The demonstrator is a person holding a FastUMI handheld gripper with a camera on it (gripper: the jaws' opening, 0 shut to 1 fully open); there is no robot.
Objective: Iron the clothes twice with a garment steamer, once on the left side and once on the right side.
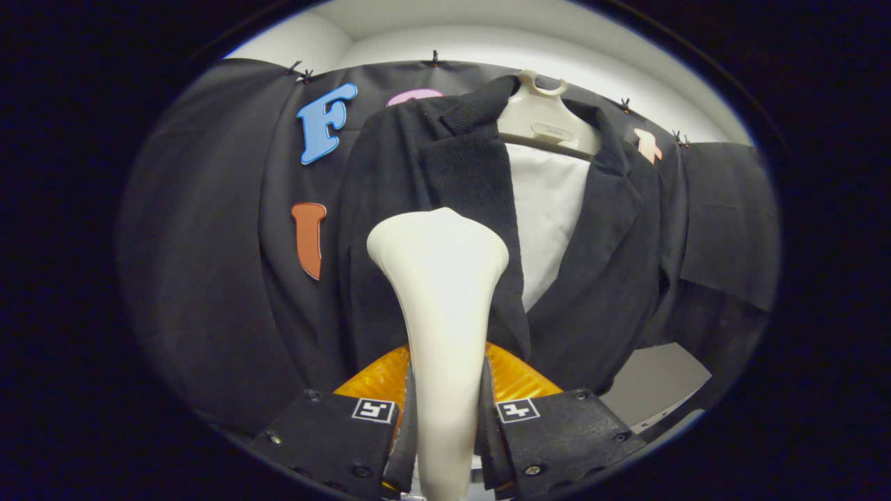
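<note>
- The tongs [445, 417] are clamped on the slim neck of a cream garment steamer [440, 278], one finger pressing each side of the handle.
- The steamer's broad, rounded head rises ahead of the fingers and sits over the left front panel of a black jacket [390, 229]; whether the head touches the cloth cannot be told.
- The jacket hangs on a pale plastic hanger [539, 118] against the booth's black cloth wall, lapels open over a white lining or shirt [546, 216] at the centre.
- A small raised plate shows on the hanger's body, its lettering too small to read.
- Square black-and-white marker tags [374, 409] sit on each finger block; they carry patterns, not words.
- An orange ribbed part [376, 379] shows just behind the steamer neck, between the fingers and the jacket hem.
- The jacket's right front panel and sleeve [724, 229] hang beyond the steamer, well apart from its head.
- Below the hem at the right, a pale surface [654, 383] lies open; a white wall [487, 42] runs above the cloth's pinned top edge.
</note>
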